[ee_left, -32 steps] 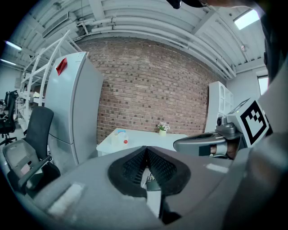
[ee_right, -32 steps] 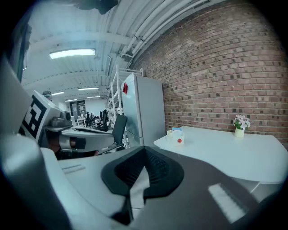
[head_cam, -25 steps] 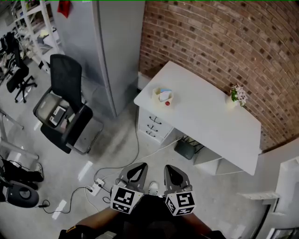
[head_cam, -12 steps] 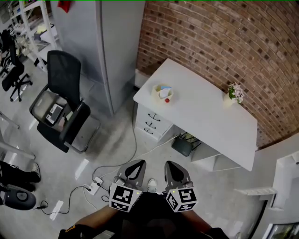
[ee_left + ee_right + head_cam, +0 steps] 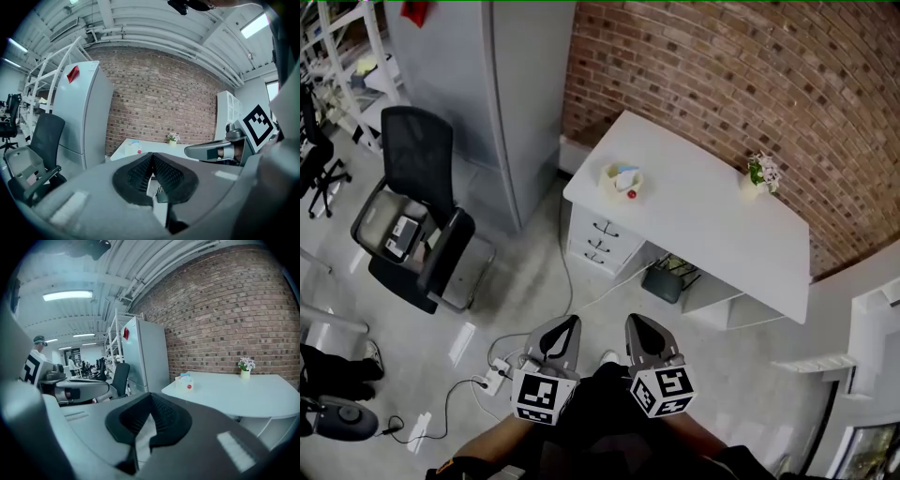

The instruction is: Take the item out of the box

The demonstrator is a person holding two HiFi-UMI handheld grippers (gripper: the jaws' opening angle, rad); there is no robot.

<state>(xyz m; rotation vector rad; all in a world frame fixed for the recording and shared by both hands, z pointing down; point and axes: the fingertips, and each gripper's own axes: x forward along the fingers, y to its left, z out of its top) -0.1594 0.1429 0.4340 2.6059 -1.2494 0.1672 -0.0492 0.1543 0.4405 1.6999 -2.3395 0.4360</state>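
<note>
A small cream box (image 5: 621, 181) stands on the left end of a white desk (image 5: 712, 225), with a blue item and a red item showing in it. The box also appears far off in the left gripper view (image 5: 133, 146) and the right gripper view (image 5: 183, 382). My left gripper (image 5: 565, 325) and right gripper (image 5: 635, 323) are held side by side close to my body, over the floor and well short of the desk. Each has its jaws together with nothing between them, as seen in the left gripper view (image 5: 152, 154) and the right gripper view (image 5: 151, 394).
A small flower pot (image 5: 757, 174) sits at the desk's far side by the brick wall. A drawer unit (image 5: 602, 246) and a black bin (image 5: 667, 278) are under the desk. A black office chair (image 5: 417, 211), a grey cabinet (image 5: 487, 84) and floor cables with a power strip (image 5: 495, 375) lie left.
The view has shifted: desk and chair have slid slightly left and up in the head view. Both grippers stay shut and sit a little higher in the picture.
</note>
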